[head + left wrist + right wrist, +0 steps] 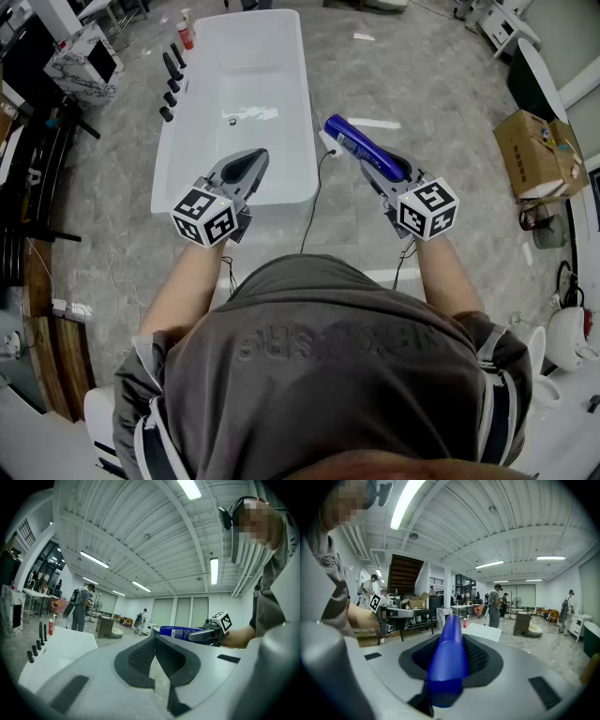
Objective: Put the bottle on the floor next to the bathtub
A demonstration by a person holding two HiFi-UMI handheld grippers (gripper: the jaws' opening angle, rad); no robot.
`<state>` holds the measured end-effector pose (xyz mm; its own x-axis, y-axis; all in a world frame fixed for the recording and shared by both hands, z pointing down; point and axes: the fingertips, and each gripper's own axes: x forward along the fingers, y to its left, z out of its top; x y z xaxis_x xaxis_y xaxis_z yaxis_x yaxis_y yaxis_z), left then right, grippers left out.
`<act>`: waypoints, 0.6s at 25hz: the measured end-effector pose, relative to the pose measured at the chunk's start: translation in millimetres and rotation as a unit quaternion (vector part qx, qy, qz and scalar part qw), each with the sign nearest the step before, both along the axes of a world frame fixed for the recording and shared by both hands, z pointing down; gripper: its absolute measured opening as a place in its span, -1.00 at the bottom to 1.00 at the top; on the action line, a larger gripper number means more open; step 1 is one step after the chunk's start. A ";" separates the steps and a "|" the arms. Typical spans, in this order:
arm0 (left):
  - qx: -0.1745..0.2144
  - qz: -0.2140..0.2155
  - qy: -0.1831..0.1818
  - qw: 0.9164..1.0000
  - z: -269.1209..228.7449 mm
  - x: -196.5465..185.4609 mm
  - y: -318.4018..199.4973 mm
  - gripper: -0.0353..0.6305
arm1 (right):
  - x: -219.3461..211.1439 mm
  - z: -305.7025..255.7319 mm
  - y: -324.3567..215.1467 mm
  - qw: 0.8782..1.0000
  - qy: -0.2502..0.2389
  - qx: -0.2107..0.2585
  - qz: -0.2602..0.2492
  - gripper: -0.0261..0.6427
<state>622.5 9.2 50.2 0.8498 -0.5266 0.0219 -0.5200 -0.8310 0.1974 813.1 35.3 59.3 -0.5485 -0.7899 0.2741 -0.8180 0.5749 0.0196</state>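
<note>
Jutting from right tool (382, 164): bottle (349, 139).

Blue bottle (448, 653) clamped lengthwise in right tool (449, 660), pointing forward.

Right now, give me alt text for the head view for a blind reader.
Seen from above, a person holds a blue bottle in the right gripper over the grey floor beside a white bathtub. The left gripper, shut and empty, hovers over the tub's near end.
</note>
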 end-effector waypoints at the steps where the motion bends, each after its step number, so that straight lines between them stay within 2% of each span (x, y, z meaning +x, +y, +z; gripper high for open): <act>1: 0.000 0.000 -0.001 1.000 0.5 0.6 0.1 -0.88 | 0.1 0.4 -0.4 1.000 0.001 0.000 0.000 -0.52; 15: -0.002 -0.007 -0.010 1.000 -1.5 11.7 -0.1 -0.88 | 10.9 2.1 -5.6 1.000 -0.011 -0.002 -0.009 -0.52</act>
